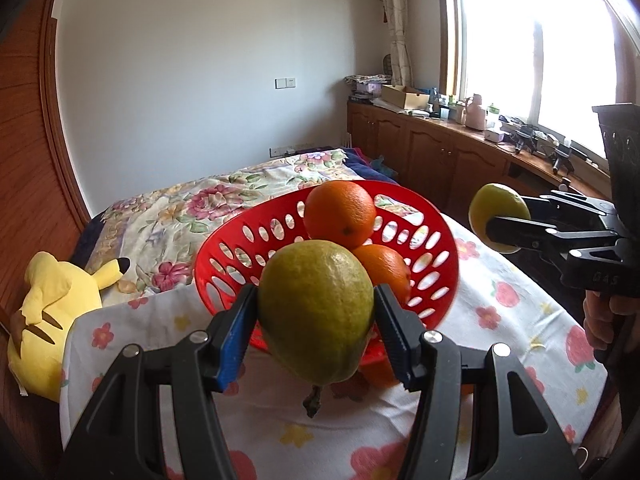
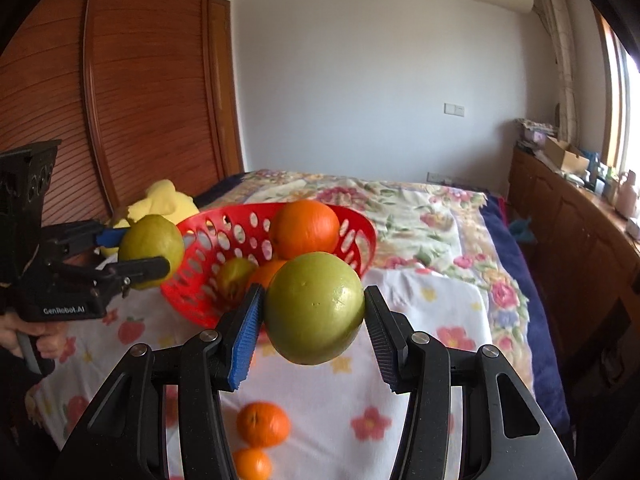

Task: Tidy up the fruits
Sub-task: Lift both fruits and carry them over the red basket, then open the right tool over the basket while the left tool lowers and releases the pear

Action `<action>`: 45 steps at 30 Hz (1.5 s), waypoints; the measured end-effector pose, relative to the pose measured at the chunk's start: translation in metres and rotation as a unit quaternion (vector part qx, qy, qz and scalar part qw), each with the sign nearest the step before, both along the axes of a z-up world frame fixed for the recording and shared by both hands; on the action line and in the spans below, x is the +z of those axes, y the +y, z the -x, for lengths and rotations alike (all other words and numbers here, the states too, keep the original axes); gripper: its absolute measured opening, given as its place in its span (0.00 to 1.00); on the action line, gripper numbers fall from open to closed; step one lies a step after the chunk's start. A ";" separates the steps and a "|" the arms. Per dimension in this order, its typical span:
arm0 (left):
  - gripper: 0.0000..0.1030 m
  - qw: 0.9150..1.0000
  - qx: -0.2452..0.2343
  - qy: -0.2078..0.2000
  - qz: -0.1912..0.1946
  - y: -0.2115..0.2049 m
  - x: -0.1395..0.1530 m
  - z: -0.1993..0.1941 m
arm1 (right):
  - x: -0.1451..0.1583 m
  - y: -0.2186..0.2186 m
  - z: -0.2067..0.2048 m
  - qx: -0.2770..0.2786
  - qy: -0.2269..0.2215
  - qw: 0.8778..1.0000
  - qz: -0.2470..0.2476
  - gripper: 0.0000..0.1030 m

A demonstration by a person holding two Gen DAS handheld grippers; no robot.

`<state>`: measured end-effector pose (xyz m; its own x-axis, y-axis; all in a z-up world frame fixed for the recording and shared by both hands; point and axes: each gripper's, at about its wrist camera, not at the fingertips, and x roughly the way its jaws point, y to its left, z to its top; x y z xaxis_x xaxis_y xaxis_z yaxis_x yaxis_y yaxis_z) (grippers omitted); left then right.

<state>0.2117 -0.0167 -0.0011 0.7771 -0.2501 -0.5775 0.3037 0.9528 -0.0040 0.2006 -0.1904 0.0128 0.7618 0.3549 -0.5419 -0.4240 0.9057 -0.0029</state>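
A red basket [image 2: 362, 240] with oval holes in its wall sits tilted on a white cloth with a flower print [image 2: 432, 296], spread over a bed with a floral quilt [image 2: 420, 208]. Inside the basket, one orange [image 2: 306, 228] rides on top near the far rim, a second orange [image 1: 384, 268] lies below it, and a small green-yellow fruit [image 2: 234, 276] rests low against the left wall in the right wrist view.

The left hand-held gripper [image 1: 316, 324] is clamped on a green pear [image 1: 316, 312], its blue-padded fingers [image 1: 236, 340] pressed to the fruit's two sides; the pear hangs above the cloth, just in front of the basket's near rim, with its stem [image 1: 314, 402] pointing down.

The right hand-held gripper [image 2: 314, 330] grips a round green apple [image 2: 314, 308] the same way, held above the cloth at the basket's near right side. Seen from the left wrist camera, that apple [image 1: 498, 216] is clear of the basket, to its right.

Two small tangerines [image 2: 262, 424] lie loose on the cloth beneath the right hand-held gripper, one just behind the other. A yellow plush toy [image 1: 52, 320] lies on the bed to the left of the cloth.
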 end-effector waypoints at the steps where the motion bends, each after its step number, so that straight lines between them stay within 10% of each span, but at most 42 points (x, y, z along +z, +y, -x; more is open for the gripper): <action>1: 0.56 1.000 0.002 0.002 -0.001 0.000 -0.002 -0.004 | -0.002 0.002 -0.004 0.002 0.001 1.000 0.001 0.50; 45: 0.58 1.000 -0.002 0.004 0.007 -0.002 -0.020 -0.028 | -0.030 0.023 -0.057 0.019 0.012 1.000 -0.015 0.51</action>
<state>0.2397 -0.0184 -0.0207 0.7710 -0.2613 -0.5807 0.3072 0.9514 -0.0202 0.2573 -0.1678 -0.0175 0.7342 0.3993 -0.5491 -0.4575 0.8886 0.0344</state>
